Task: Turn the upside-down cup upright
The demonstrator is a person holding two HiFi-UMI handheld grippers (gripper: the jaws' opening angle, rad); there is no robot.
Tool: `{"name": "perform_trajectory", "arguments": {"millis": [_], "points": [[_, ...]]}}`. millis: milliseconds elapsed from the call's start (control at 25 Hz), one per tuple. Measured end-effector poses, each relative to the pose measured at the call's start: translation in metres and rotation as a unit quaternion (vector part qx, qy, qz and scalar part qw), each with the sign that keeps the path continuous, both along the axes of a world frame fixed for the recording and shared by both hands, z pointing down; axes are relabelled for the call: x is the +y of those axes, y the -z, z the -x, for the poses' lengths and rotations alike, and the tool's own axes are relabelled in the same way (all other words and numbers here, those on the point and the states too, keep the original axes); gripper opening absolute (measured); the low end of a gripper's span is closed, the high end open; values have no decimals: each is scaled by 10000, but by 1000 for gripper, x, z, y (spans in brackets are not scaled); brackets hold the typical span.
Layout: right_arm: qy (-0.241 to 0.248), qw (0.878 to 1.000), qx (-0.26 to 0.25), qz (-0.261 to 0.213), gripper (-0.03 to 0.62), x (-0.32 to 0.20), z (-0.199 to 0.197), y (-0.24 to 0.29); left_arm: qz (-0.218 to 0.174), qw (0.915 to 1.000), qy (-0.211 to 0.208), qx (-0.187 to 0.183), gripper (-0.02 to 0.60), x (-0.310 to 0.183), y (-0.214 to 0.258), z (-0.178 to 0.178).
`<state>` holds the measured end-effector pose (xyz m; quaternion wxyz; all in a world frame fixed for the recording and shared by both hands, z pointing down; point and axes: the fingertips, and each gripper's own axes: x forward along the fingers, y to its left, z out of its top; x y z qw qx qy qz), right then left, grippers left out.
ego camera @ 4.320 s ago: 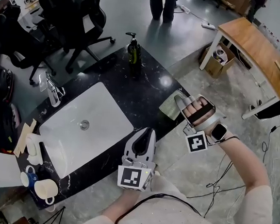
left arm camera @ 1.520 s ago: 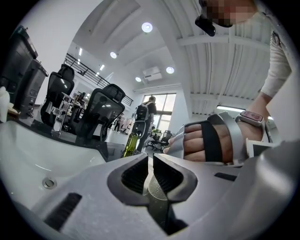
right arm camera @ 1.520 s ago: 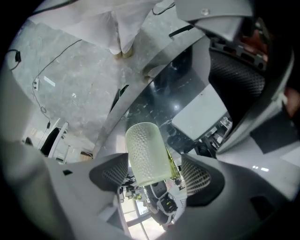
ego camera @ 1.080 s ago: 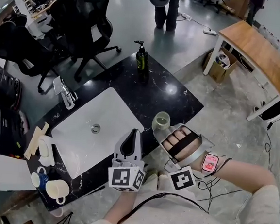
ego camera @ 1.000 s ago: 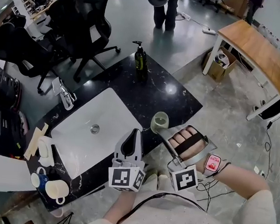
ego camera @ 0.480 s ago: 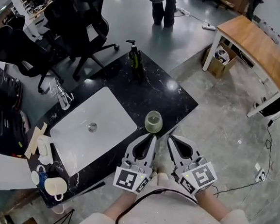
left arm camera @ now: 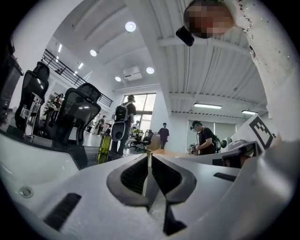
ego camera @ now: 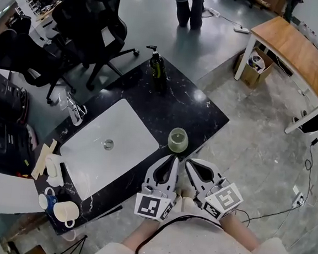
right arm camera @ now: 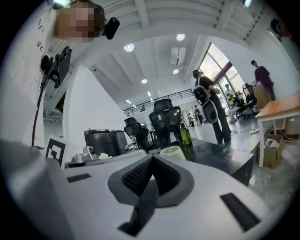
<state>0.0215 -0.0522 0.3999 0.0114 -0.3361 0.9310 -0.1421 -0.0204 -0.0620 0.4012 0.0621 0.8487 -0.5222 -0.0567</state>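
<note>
The pale green cup (ego camera: 178, 140) stands mouth-up on the black marble counter (ego camera: 201, 113), close to its front edge. Nothing is touching it. Both grippers are held close to my body, short of the counter edge and side by side. My left gripper (ego camera: 172, 159) is shut with nothing in it, and its jaws meet in the left gripper view (left arm camera: 149, 159). My right gripper (ego camera: 189, 162) is also shut and empty. In the right gripper view (right arm camera: 152, 159) the cup (right arm camera: 172, 151) shows just beyond the closed tips.
A white sink (ego camera: 78, 161) with a faucet (ego camera: 72, 108) lies left of the cup. A green soap bottle (ego camera: 156, 65) stands at the counter's far edge and mugs (ego camera: 57, 211) at its near left end. Office chairs (ego camera: 85, 18), a standing person (ego camera: 186, 4) and a wooden table (ego camera: 290, 52) lie beyond.
A second ago the rolled right gripper was at the cup over the counter edge. It has since let go, rolled back and drawn in towards me, shut. The cup stands alone.
</note>
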Motion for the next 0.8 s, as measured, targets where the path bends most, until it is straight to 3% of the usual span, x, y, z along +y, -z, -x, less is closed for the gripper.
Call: {"name": "perform_trajectory", "arguments": {"millis": [440, 800], "points": [[-232, 9980, 579, -97, 6, -6, 6, -19, 190, 9997, 162, -56, 14, -3, -13, 3], [-224, 9979, 598, -92, 5, -8, 15, -22, 233, 9994, 241, -98, 14, -1, -17, 9]]}}
